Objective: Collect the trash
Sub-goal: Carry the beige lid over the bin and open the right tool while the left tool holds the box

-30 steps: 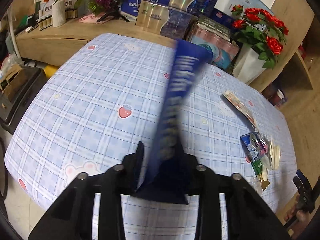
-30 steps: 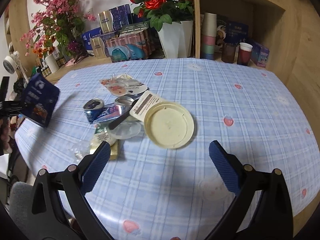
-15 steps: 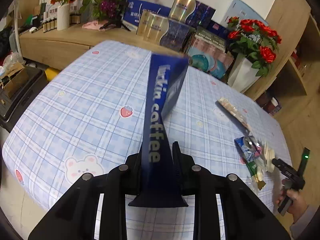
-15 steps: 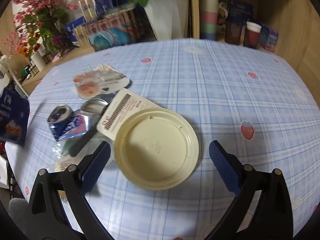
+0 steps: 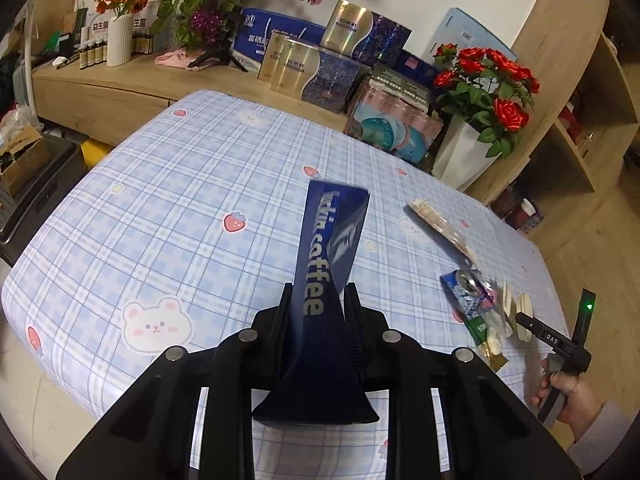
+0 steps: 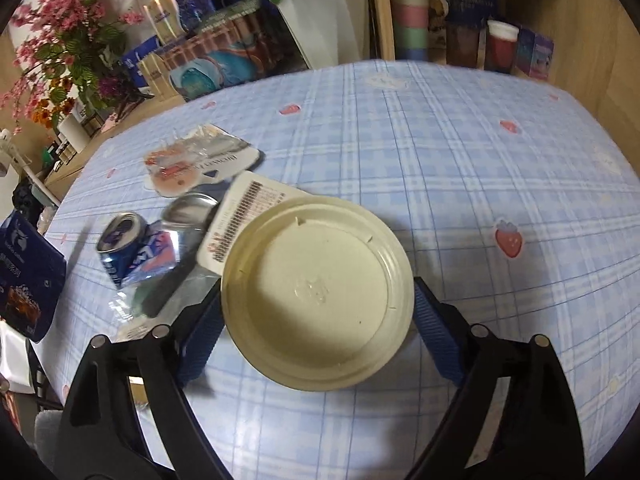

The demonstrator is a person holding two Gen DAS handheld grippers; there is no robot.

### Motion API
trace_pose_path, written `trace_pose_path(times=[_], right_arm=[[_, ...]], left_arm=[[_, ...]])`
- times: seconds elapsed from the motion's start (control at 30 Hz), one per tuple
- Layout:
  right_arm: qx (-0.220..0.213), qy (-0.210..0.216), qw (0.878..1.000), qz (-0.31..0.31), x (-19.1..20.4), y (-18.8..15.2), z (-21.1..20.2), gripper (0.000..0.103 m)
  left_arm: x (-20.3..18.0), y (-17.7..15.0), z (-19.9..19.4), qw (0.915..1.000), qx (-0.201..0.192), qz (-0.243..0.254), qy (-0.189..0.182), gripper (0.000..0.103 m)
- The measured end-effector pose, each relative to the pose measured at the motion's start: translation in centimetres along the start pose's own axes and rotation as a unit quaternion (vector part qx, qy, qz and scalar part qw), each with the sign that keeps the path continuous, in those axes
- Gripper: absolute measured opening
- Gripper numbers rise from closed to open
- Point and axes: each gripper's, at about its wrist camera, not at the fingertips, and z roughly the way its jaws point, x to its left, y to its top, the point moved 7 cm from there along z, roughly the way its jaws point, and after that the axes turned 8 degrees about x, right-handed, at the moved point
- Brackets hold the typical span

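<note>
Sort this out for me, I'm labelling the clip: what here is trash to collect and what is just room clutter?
Trash: blue coffee bag held in the left tongs; cream lid between the closing right tongs; crushed can; barcode card; clear wrapper.

Clutter: rose vase; gift boxes; stacked cups.

So the lower end of the dark blue coffee bag [image 5: 320,312] disappears behind the left gripper [image 5: 318,304], and its first word is half lost in the fold. In the right wrist view that bag is cut off by the left edge. The cream lid [image 6: 316,300] covers part of the barcode label [image 6: 240,220] and the tips of the right gripper [image 6: 316,320], whose jaws are closing, so contact is anyone's guess. Small print on the crushed can [image 6: 132,250] is too blurry.
</note>
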Motion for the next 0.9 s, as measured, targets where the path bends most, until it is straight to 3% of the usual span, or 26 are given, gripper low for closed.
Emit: trace_pose_path(times=[0.63,0.9], right_arm=[[-0.095,0.062,0.993,-0.039,5.6,-3.8,-10.7,0.086],[-0.121,0.064,0.987,-0.086,7.8,-6.7,-15.0,0.086]], left_arm=[[-6.9,-3.0,-5.8,0.9985,-0.022,0.037,-0.035,0.024],[-10.5,-5.5,-9.0,0.9968,-0.033,0.057,-0.046,0.024]])
